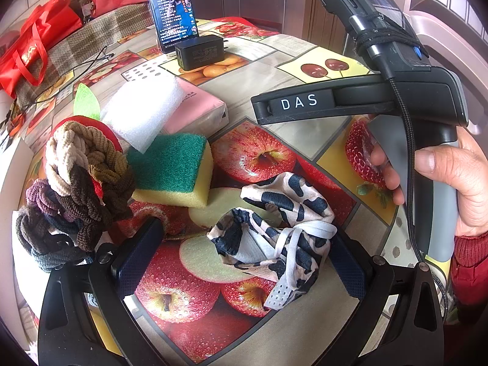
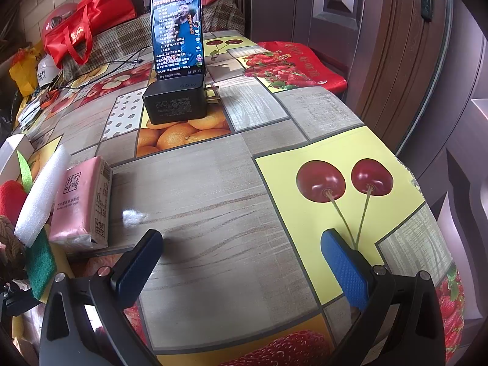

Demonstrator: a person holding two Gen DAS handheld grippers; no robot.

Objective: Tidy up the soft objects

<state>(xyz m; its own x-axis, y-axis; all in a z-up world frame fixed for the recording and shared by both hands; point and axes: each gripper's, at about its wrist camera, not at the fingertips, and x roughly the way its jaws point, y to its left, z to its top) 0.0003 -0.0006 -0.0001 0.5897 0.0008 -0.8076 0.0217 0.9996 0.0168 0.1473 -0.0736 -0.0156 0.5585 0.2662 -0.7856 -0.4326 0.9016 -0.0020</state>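
Bright, even light; sharp centre, fisheye-bent, dark corners.

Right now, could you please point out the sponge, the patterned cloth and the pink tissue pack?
sponge (image 1: 175, 167), left wrist view, green scouring top.
patterned cloth (image 1: 283, 231), left wrist view, crumpled middle.
pink tissue pack (image 2: 80, 201), right wrist view, pink front face.

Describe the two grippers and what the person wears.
Both grippers are black with dark blue textured pads. The right gripper has a grey handle, white "DAS" lettering, a braided black cable and a green light. A red knit sleeve shows at the wrist.
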